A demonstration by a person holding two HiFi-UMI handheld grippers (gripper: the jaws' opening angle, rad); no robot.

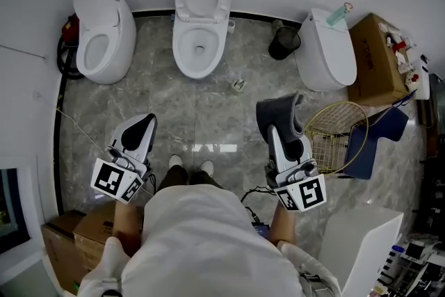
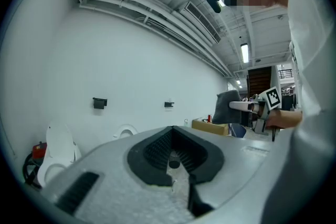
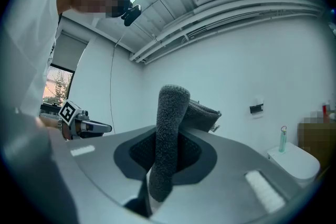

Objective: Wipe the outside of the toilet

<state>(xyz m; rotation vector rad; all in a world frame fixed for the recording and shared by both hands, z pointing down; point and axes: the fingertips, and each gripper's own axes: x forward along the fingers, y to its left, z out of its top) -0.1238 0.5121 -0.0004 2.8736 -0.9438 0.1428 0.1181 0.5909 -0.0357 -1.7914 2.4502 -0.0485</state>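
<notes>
The right claw (image 1: pixel 281 138) is squeezing a fuzzy dark grey cloth (image 1: pixel 276 115) (it is sticking out past the tips); the left claw (image 1: pixel 142 126) is sitting shut, holding nothing.

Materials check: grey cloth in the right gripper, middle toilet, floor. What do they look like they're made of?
Cloth: soft fabric, probably microfibre or terry; it has a fuzzy nap and folds over limply.
Middle toilet: glazed ceramic by the look; smooth, glossy white with rounded moulded edges.
Floor: polished stone or stone-look tile, can't tell which; grey veining, straight joint lines, and a bright ceiling-light reflection.
</notes>
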